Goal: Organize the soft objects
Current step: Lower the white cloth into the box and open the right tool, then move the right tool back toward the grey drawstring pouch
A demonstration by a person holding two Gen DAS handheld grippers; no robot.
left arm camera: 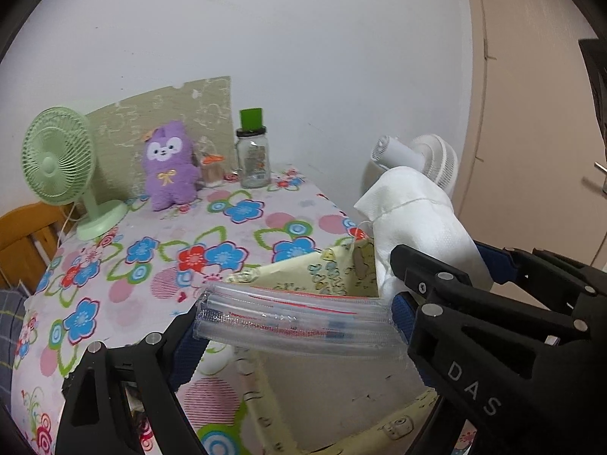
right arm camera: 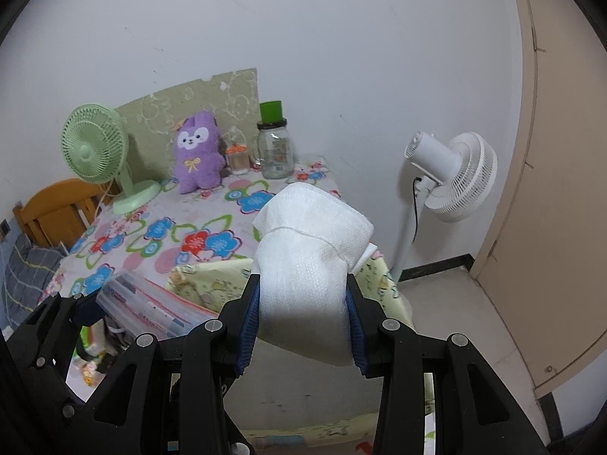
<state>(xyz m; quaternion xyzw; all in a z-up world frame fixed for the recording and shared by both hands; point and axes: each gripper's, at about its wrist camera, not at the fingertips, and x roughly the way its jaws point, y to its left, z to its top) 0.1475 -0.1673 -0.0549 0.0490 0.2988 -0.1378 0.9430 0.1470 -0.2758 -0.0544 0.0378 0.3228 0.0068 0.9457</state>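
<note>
My left gripper [left arm camera: 296, 322] grips the clear zip rim of a yellow cartoon-print storage bag [left arm camera: 334, 386], the strip stretched from one blue pad to the other. The bag [right arm camera: 205, 280] hangs just off the table's near edge with its mouth open. My right gripper [right arm camera: 303, 303] is shut on a folded white cloth [right arm camera: 303, 235]. In the left wrist view the cloth [left arm camera: 409, 208] stands up at the right end of the bag's mouth, its lower end dipping behind the rim. A purple plush toy [left arm camera: 169, 167] sits upright at the back of the table, far from both grippers.
The table [left arm camera: 151, 250] has a floral cover. At its back stand a green desk fan [left arm camera: 57, 159], a small jar with an orange bow [left arm camera: 212, 170] and a glass jar with a green lid [left arm camera: 253, 159]. A white floor fan [right arm camera: 451, 174] and a door [right arm camera: 550, 189] are to the right, a wooden chair [left arm camera: 22, 235] to the left.
</note>
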